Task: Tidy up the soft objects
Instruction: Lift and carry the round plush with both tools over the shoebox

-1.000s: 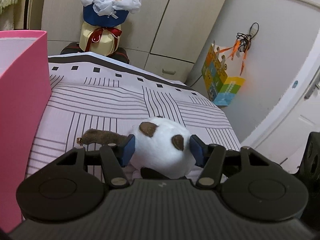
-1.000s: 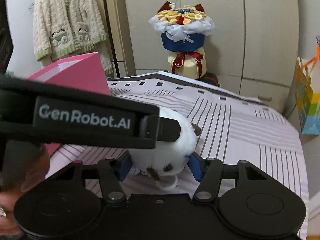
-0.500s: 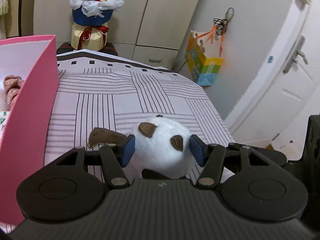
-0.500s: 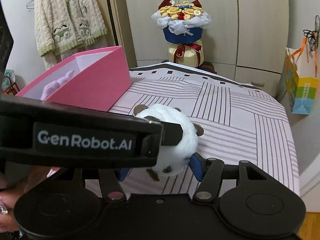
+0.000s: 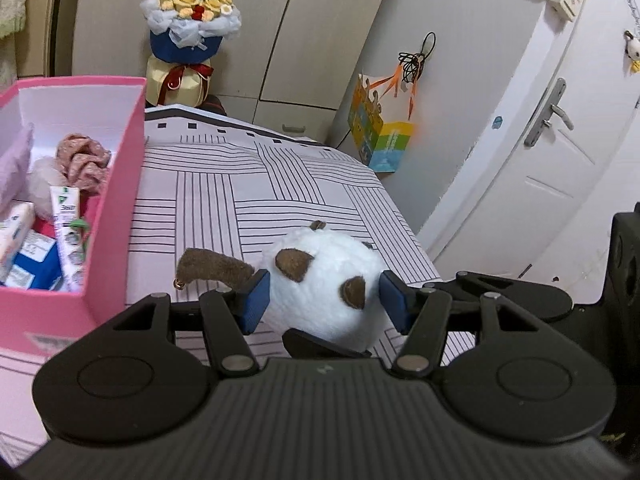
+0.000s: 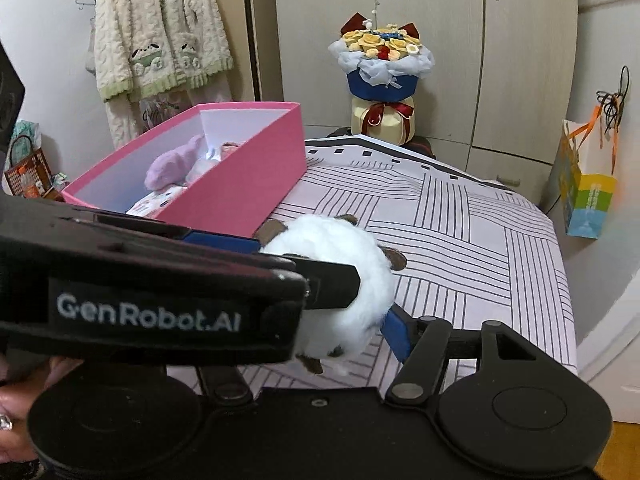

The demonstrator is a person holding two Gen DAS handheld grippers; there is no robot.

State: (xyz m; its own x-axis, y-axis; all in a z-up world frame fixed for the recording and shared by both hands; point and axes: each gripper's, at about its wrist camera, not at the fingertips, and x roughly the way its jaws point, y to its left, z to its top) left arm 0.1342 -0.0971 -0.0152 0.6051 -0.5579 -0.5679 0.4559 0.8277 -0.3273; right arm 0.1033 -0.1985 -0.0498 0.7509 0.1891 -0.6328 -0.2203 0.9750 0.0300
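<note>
Your left gripper (image 5: pixel 325 300) squeezes the white plush toy (image 5: pixel 324 284) between both pads, above the bed; the pink box (image 5: pixel 116 216) is at ten o'clock. It looks light and squashy, so grip the round body. Whether your right gripper (image 6: pixel 348 332) holds it, I cannot tell.

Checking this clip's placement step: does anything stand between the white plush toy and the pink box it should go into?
Nothing visible does. The white plush toy, gripped by the left gripper and right gripper, is above the striped bedcover, beside the open pink box. Only the box's near wall must be cleared.
</note>
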